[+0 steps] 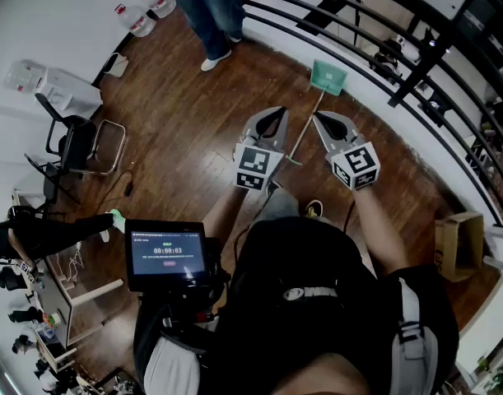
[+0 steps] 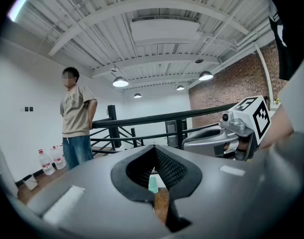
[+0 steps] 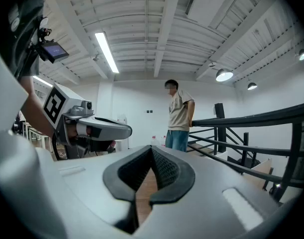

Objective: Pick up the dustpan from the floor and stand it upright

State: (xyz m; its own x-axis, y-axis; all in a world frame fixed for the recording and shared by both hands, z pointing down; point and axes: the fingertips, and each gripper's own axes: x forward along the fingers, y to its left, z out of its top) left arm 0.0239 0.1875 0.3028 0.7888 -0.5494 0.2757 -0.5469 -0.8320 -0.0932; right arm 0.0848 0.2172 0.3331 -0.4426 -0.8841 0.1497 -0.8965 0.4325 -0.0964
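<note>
Head view: teal plastic dustpan with a long thin handle (image 1: 328, 76) lies on the brown wooden floor (image 1: 185, 113), pan end near the black metal railing (image 1: 383, 68), handle pointing back toward me. It isn't lifted, so I'd call the task barely begun. My left gripper (image 1: 272, 115) and right gripper (image 1: 320, 120) hover either side of the handle's line, clear of it. Both have jaws pressed together with nothing between them. Left to do: open, reach down, grab, stand it upright.
</note>
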